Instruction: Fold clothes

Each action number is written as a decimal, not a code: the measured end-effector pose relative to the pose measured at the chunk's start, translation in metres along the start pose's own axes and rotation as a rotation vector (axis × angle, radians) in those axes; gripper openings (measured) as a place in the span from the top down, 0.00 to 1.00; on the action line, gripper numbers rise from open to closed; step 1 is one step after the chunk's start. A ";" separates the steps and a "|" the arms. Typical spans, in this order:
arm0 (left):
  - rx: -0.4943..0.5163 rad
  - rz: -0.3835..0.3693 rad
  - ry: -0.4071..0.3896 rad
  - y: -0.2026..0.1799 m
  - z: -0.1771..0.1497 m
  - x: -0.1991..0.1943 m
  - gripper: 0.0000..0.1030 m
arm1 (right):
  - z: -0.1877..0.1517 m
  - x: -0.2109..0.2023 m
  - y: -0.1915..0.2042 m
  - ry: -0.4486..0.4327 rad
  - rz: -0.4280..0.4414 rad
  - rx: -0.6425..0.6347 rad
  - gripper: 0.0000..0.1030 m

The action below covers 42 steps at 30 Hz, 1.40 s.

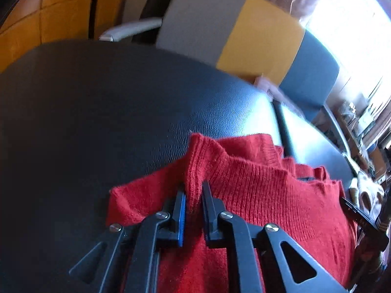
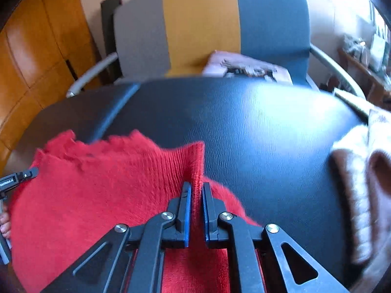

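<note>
A red knit sweater [image 1: 256, 185] lies on the black leather table [image 1: 110, 112]. My left gripper [image 1: 194, 190] is shut on a raised fold at the sweater's left corner. In the right wrist view the same red sweater [image 2: 97, 190] spreads to the left, and my right gripper [image 2: 196, 188] is shut on a pinched ridge at its right corner. Both pinched corners stand up above the fingers. The other gripper shows at each view's edge: the right gripper [image 1: 364, 217] beside the sweater, the left gripper [image 2: 17, 178] with a hand below it.
Behind the black table [image 2: 268, 134] stands an armchair [image 2: 202, 29] striped grey, yellow and blue, with a folded pinkish cloth [image 2: 246, 67] on its seat. A white and brown fluffy garment [image 2: 361, 185] lies at the table's right edge. Wooden panels [image 2: 36, 56] line the left.
</note>
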<state>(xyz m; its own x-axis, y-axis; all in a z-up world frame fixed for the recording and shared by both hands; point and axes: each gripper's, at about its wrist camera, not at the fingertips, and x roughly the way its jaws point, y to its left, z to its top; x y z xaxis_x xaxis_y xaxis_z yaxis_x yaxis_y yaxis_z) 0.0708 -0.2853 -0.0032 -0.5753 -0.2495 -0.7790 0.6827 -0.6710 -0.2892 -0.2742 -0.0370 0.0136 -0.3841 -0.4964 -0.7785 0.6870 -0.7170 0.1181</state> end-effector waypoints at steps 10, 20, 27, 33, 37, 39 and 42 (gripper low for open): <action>0.075 0.030 0.000 -0.005 -0.041 -0.026 0.88 | -0.039 -0.025 0.012 0.005 0.052 -0.048 0.89; 0.084 0.111 -0.069 -0.026 -0.040 -0.074 0.74 | -0.062 -0.063 0.004 -0.018 0.088 0.058 0.71; 0.263 -0.096 -0.078 -0.107 -0.072 -0.101 0.74 | -0.084 -0.128 -0.006 -0.106 0.225 0.034 0.44; 0.483 -0.196 0.017 -0.186 -0.112 -0.082 0.74 | -0.150 -0.170 -0.040 -0.036 0.407 0.074 0.39; 0.545 -0.217 0.060 -0.215 -0.126 -0.068 0.74 | -0.192 -0.183 -0.047 0.016 0.461 0.035 0.38; 0.566 -0.220 0.076 -0.221 -0.127 -0.060 0.74 | -0.204 -0.184 -0.047 0.030 0.490 0.026 0.38; 0.610 -0.193 0.112 -0.224 -0.129 -0.041 0.74 | -0.207 -0.176 -0.040 0.039 0.532 0.015 0.38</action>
<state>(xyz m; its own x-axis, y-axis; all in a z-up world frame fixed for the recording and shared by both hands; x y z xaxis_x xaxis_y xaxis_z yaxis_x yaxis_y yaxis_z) -0.0006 -0.0347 0.0218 -0.5889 -0.0319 -0.8076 0.1737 -0.9809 -0.0879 -0.1067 0.1803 0.0181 0.0383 -0.7747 -0.6312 0.7718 -0.3783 0.5112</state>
